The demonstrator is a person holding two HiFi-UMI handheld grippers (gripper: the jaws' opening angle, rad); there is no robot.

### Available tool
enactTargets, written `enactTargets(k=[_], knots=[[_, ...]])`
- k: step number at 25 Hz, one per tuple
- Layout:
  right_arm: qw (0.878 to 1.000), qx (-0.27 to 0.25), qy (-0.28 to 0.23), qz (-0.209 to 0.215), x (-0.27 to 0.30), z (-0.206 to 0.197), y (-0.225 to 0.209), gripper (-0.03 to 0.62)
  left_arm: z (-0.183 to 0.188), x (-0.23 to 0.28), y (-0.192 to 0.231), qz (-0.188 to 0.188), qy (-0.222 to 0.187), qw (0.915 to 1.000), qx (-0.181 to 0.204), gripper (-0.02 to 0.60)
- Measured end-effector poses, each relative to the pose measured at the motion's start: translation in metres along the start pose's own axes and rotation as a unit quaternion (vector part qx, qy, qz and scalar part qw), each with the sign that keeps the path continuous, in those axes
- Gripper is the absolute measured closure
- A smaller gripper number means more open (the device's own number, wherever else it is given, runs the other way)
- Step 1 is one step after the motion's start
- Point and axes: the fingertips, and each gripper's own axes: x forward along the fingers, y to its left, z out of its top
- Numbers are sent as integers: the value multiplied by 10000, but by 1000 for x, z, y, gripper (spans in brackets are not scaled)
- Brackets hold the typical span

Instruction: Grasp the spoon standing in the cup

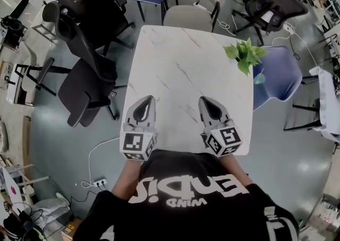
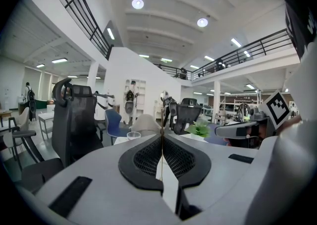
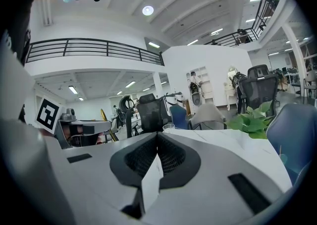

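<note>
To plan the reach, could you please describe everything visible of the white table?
The table has a square white top with rounded corners and faint grey veins, marble-like. A leafy green plant stands at its right edge and a clear cup towards its far side. The left gripper and right gripper, both shut, are over its near edge; contact cannot be told.

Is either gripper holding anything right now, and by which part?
Nothing is held. The left gripper and right gripper both have their jaws closed together and empty, at the table's near edge; the cup stands well beyond them, untouched.
</note>
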Motion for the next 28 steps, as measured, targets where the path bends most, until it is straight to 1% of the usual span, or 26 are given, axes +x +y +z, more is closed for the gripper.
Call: enactTargets(k=[12,28], knots=[[9999,-36,18,101,-2,-1,4,582,-1,0,-1,-1,16,10000,-55,561],[9999,-16,57,118,-3,-4,1,582,-5,5,1,74,34,9999,-88,561]])
